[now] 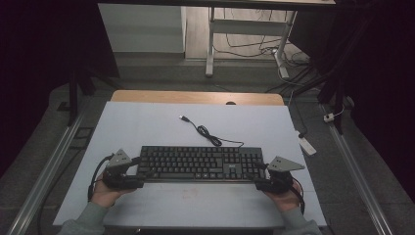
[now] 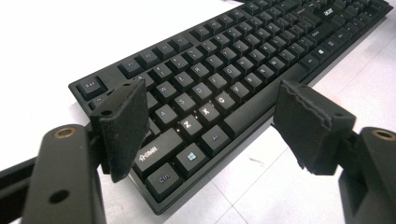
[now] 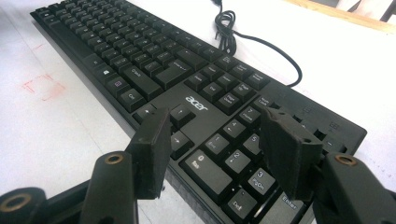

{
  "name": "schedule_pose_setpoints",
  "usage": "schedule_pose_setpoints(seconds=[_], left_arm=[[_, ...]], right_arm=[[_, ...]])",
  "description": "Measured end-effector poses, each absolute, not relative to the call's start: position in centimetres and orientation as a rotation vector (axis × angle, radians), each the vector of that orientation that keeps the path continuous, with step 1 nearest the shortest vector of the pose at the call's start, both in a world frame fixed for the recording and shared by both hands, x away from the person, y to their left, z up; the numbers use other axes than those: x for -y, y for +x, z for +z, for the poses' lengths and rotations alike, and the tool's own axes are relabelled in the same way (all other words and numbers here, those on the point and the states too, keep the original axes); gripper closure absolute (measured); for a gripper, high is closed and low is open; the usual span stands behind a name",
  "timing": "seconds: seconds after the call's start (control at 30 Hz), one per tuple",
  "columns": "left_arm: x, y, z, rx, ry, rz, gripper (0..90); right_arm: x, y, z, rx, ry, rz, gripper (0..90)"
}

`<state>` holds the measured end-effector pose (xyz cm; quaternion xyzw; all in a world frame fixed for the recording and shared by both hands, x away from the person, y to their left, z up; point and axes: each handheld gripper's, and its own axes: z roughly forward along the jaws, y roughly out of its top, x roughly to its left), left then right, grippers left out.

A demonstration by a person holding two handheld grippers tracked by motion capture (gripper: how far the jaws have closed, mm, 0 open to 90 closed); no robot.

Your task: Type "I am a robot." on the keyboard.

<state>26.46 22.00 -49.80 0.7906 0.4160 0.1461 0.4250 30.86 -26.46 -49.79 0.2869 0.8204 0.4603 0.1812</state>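
Note:
A black keyboard (image 1: 200,164) lies flat across the white table sheet (image 1: 147,127), its cable (image 1: 208,133) coiled behind it and ending in a loose USB plug. My left gripper (image 1: 141,172) is at the keyboard's left end. In the left gripper view its jaws stand open (image 2: 212,123) astride the front left corner of the keyboard (image 2: 205,88), with one pad (image 2: 123,126) over the keys and the other off the front edge. My right gripper (image 1: 258,177) is at the right end, open (image 3: 219,149) above the number pad of the keyboard (image 3: 187,74).
A faint red square mark (image 1: 188,193) sits on the sheet in front of the keyboard. The wooden table edge (image 1: 195,97) runs along the back. Metal rails flank the table, a power strip (image 1: 307,145) lies on the floor at right, and desk legs with cables stand beyond.

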Motion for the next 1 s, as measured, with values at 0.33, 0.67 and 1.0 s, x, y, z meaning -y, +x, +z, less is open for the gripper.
schedule_pose_setpoints(seconds=[0.33,0.67,1.0], left_arm=[[-22.0,26.9,-49.8,-1.051,1.972,0.34,27.5],[-22.1,27.0,-49.7,-1.059,1.964,0.338,28.3],[-22.3,27.0,-49.7,-1.066,1.952,0.336,30.2]], right_arm=[[26.0,30.8,-49.3,-2.309,0.809,1.315,43.8],[24.8,31.2,-48.7,-2.309,0.8,1.339,44.2],[21.9,32.1,-48.0,-2.331,0.778,1.325,45.8]])
